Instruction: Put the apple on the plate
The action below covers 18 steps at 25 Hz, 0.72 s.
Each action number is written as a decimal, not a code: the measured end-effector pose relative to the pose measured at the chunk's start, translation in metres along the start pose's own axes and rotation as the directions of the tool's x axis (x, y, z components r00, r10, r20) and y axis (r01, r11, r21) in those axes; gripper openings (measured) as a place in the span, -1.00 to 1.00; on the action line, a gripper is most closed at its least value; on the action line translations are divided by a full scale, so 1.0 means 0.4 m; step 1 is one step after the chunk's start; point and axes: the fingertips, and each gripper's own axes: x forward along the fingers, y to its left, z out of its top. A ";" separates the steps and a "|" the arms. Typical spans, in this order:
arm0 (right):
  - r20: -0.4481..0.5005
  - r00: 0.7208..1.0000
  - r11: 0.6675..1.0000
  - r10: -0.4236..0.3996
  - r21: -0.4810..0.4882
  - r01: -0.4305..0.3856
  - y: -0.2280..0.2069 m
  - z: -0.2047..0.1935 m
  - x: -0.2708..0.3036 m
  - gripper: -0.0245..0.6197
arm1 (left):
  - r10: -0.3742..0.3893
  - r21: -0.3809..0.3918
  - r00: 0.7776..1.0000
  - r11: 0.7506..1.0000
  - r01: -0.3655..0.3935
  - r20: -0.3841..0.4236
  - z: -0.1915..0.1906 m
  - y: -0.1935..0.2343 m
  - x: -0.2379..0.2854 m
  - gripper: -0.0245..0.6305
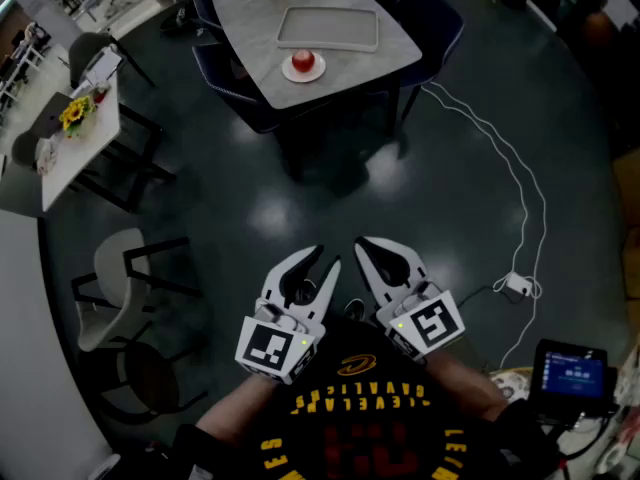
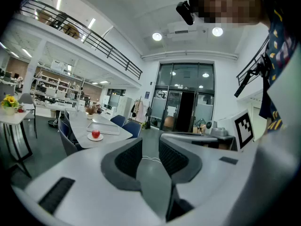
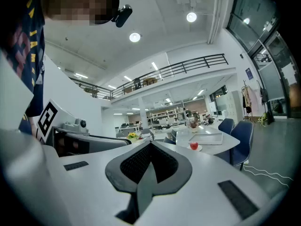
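far left, head view: small white side table [image 1: 80, 153] carrying a bunch of yellow flowers [image 1: 75, 113]. below it, a pale chair with a black frame [image 1: 115, 268] stands on the dark glossy floor [image 1: 300, 198].

left tool [image 1: 320, 260]: held low, just ahead of the person's dark shirt with yellow lettering [image 1: 350, 418]. jaws stand wide apart with nothing between the pads. through the gap its own view shows only floor and a stretch of white cable.

task's thing: red apple [image 1: 304, 62] sits on a small round white plate [image 1: 289, 72] near the closest corner of a grey table [image 1: 250, 8], well apart from both tools. just beyond the plate lies a pale rectangular tray [image 1: 328, 46]. dark blue chairs [image 1: 430, 18] stand round the table.

right tool [image 1: 362, 243]: just beside the left one, marker cube facing up. jaws closed, tips meeting, gripping nothing.

right side: thin white cable [image 1: 520, 198] runs over the floor from near the table's foot to a small white adapter [image 1: 517, 286]. a black device with a lit screen [image 1: 570, 368] is at the bottom right corner.
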 end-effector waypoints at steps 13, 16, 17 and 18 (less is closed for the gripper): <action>0.003 1.000 0.998 -0.018 0.061 0.018 -0.039 -0.025 -0.045 -0.90 | 0.051 0.026 0.999 0.998 -0.051 0.015 -0.025 -0.056 -0.012 -0.58; -0.002 1.000 0.998 -0.012 0.064 0.013 -0.047 -0.026 -0.037 -0.90 | 0.069 0.021 0.998 0.997 -0.069 0.011 -0.023 -0.043 -0.009 -0.58; -0.002 1.000 0.998 -0.015 0.062 0.015 -0.050 -0.024 -0.033 -0.90 | 0.073 0.021 0.997 0.997 -0.074 0.011 -0.020 -0.036 -0.005 -0.58; -0.003 1.000 0.998 -0.019 0.058 0.019 -0.055 -0.023 -0.027 -0.90 | 0.074 0.023 0.997 0.997 -0.075 0.014 -0.017 -0.029 0.001 -0.58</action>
